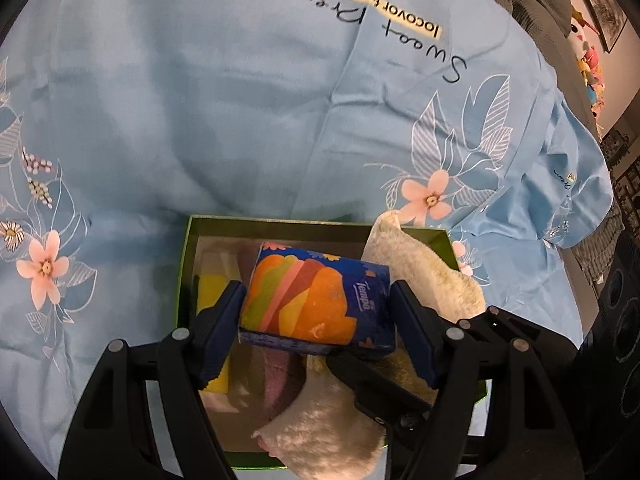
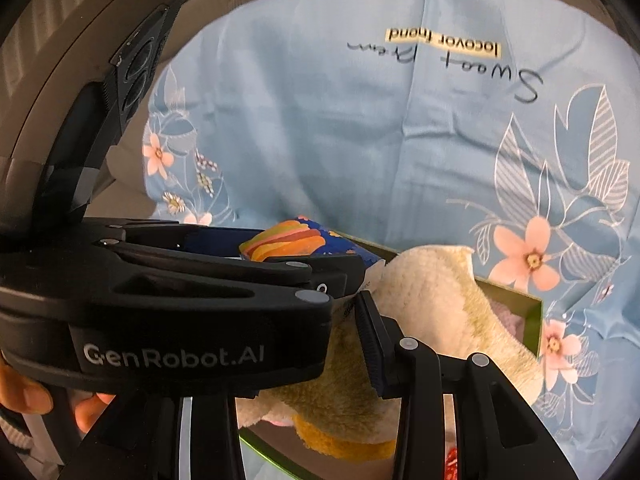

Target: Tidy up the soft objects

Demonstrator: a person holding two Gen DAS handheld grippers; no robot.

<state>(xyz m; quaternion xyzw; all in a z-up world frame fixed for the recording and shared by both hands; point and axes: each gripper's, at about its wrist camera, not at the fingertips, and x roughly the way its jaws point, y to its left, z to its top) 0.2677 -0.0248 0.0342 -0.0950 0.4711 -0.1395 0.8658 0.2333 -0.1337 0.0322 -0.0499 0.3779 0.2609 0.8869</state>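
My left gripper [image 1: 318, 296] is shut on a blue Tempo tissue pack [image 1: 316, 296] with an orange and pink print, held just above an open green box [image 1: 185, 272]. Inside the box lie a yellow sponge [image 1: 210, 288], a pink towel [image 1: 280, 376] and a cream fluffy cloth [image 1: 424, 276] that hangs over the far right rim. In the right wrist view the left gripper [image 2: 320, 268] crosses in front with the tissue pack [image 2: 288, 242]. My right gripper [image 2: 348, 340] grips the cream cloth [image 2: 432, 292]; one finger [image 2: 370, 344] presses on it, the other is hidden.
The box [image 2: 532, 320] rests on a light blue floral bedcover [image 1: 240, 100] with printed lettering. Grey cushions and plush toys [image 1: 588, 60] lie at the far right. A person's fingers [image 2: 24, 396] hold the left gripper's handle. Something red [image 2: 452, 460] shows near the box.
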